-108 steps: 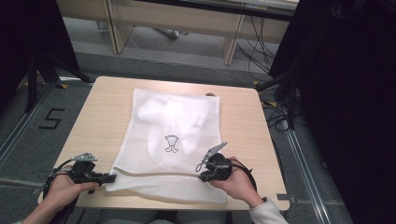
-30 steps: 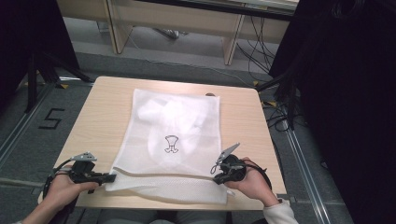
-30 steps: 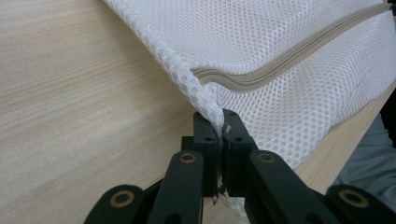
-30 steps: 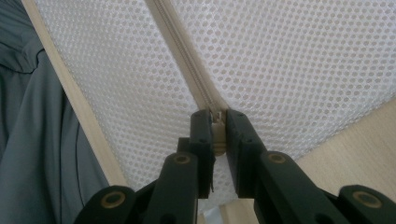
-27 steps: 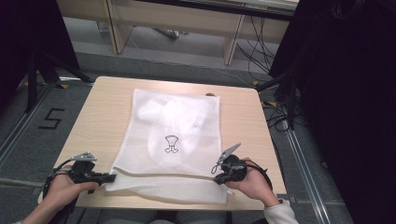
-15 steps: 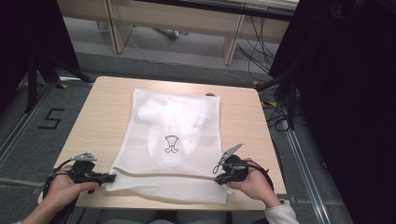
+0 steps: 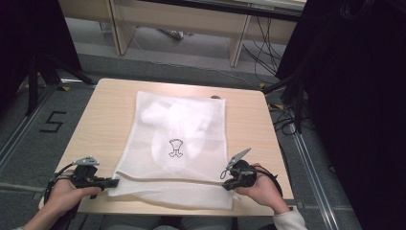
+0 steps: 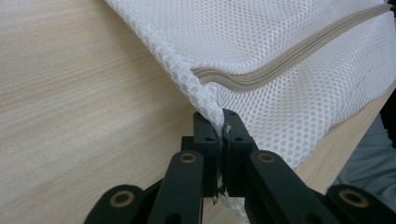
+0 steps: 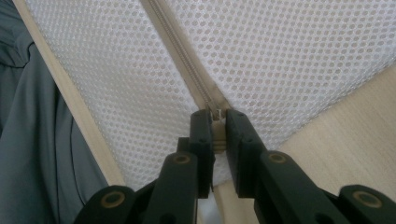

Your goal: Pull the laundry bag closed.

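right hand-held gripper (image 7: 229, 179) shifted outward | white honeycomb mesh bag (image 7: 177, 143) | wood-grain table (image 7: 105, 115)

A square table (image 7: 110, 120) with a pale wood-grain top stands on a grey floor. A white mesh laundry bag (image 7: 191, 143) with a beige zipper lies flat directly on it, reaching from the centre toward the six o'clock edge. Bare wood shows at nine, twelve and three o'clock. Its near edge overhangs slightly at six.
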{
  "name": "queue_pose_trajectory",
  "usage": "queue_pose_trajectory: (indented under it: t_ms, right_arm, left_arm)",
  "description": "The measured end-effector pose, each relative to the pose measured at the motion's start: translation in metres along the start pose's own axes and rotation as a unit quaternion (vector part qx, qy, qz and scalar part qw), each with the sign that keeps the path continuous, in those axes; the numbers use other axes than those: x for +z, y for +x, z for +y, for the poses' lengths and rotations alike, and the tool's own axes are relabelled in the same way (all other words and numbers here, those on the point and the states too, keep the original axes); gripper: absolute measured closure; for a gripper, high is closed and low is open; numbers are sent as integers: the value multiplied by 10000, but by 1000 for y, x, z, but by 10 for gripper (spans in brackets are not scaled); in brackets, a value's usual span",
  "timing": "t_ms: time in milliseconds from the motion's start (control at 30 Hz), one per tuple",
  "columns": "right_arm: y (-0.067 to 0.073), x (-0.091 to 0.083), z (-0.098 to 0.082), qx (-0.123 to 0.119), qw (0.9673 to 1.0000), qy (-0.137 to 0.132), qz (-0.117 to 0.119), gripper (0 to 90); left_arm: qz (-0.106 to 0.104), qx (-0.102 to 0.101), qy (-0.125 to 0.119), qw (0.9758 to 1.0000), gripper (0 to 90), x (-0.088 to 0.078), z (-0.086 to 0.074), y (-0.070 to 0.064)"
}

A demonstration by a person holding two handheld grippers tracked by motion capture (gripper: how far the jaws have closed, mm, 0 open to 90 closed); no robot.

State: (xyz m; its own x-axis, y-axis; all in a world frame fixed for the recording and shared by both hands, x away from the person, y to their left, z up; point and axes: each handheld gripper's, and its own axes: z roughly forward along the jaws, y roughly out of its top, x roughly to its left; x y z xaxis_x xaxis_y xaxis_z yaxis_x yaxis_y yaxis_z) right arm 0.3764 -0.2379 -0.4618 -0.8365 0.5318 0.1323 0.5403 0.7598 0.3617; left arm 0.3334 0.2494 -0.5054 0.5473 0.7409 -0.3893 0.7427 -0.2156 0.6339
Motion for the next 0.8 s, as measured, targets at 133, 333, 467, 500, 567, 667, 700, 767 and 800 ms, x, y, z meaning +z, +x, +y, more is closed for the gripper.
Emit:
queue_pose_trajectory:
  t_ms: [133,333,467,500,567,667,700,767,800]
  right_arm:
    - [-1,0,-2,8,10000,21,-44,819]
    - [-1,1,-4,51,9999,102,-69,819]
    - [-2,3,-4,44,9999,106,-87,819]
    - [-2,3,-4,62,9999,115,-96,819]
    - [-2,3,-4,40,9999,119,-89,819]
    - [-2,3,-4,35,9999,116,-79,818]
    - [-1,3,-4,42,9999,116,-82,816]
    - [-1,4,-4,64,9999,126,-65,809]
    - [-1,5,-5,21,9999,100,-109,802]
  left_arm:
    - [-31,7,31,10000,859,0,0,1]
    - [-28,4,47,10000,859,0,0,1]
    - [-54,7,114,9999,859,0,0,1]
    - [-75,14,130,9999,858,1,0,1]
    - [-27,-7,26,10000,856,3,-1,0]
    - [-59,76,231,9997,849,3,-1,0]
    - [-51,83,215,9997,847,3,-1,0]
    - [16,112,213,9997,841,4,-2,0]
    - [-3,104,254,9996,834,4,-1,0]
